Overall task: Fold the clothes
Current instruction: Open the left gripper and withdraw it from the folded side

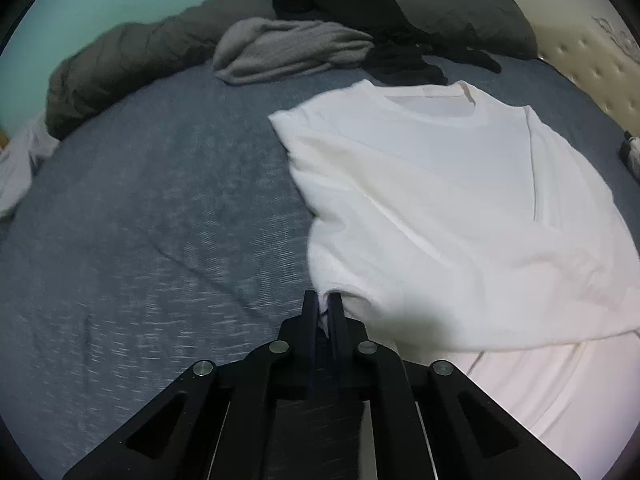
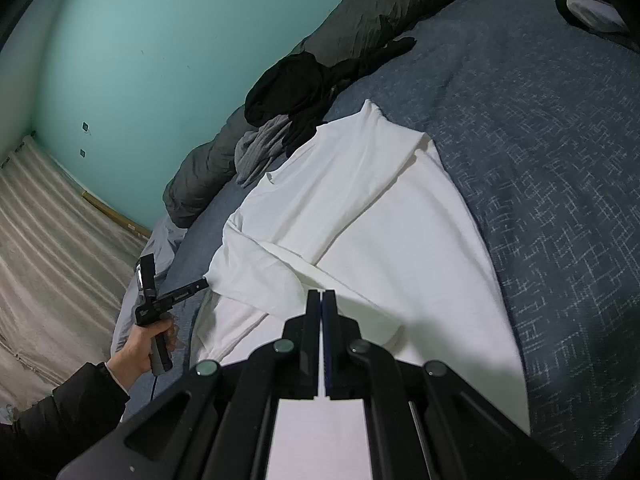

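A white T-shirt (image 1: 440,200) lies on the blue bed cover (image 1: 140,220), collar toward the far side, with one side folded over the body. My left gripper (image 1: 323,298) is shut on the shirt's near left edge, and a sliver of white cloth shows between its fingers. In the right wrist view the same gripper (image 2: 205,281), held by a hand (image 2: 140,348), touches the white T-shirt (image 2: 360,220) at its left edge. My right gripper (image 2: 322,294) is shut, hovering over the shirt's near part. Nothing shows between its fingers.
A grey sweater (image 1: 288,48) and a black garment (image 1: 352,4) are piled at the far edge against a rolled grey duvet (image 1: 120,56). A tufted headboard (image 1: 592,68) is at the right. Light grey cloth (image 1: 20,160) hangs at the bed's left edge.
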Action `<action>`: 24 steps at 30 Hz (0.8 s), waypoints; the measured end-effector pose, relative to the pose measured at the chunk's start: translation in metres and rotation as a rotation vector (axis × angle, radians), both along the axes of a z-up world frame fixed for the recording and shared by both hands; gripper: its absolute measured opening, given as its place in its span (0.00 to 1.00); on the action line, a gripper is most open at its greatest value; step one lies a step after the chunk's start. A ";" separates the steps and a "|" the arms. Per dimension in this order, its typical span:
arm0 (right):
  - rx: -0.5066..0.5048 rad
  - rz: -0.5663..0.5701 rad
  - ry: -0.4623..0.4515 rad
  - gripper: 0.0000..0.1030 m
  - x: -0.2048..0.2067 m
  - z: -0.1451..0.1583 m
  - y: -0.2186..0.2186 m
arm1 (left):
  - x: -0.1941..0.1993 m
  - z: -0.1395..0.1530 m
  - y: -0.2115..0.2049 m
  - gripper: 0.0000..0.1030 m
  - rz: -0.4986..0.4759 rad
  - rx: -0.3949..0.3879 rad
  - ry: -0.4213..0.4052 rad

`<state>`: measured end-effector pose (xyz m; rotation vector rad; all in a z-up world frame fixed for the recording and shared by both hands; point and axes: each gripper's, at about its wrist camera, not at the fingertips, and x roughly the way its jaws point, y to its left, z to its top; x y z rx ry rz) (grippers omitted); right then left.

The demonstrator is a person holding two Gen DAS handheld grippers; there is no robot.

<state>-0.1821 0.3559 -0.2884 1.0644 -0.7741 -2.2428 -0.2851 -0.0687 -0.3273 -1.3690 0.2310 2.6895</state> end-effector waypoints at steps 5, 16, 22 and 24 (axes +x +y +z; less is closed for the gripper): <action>0.005 0.022 0.007 0.01 0.003 0.002 -0.007 | -0.005 0.005 -0.020 0.04 0.054 0.017 -0.004; 0.047 0.174 -0.009 0.01 0.009 -0.001 -0.041 | -0.016 -0.013 -0.037 0.03 0.114 0.061 -0.072; 0.090 0.237 -0.060 0.04 0.012 -0.001 -0.045 | -0.011 -0.006 -0.048 0.03 0.147 0.073 -0.081; 0.114 0.227 -0.058 0.04 0.014 0.006 -0.040 | -0.007 -0.001 -0.056 0.03 0.169 0.074 -0.082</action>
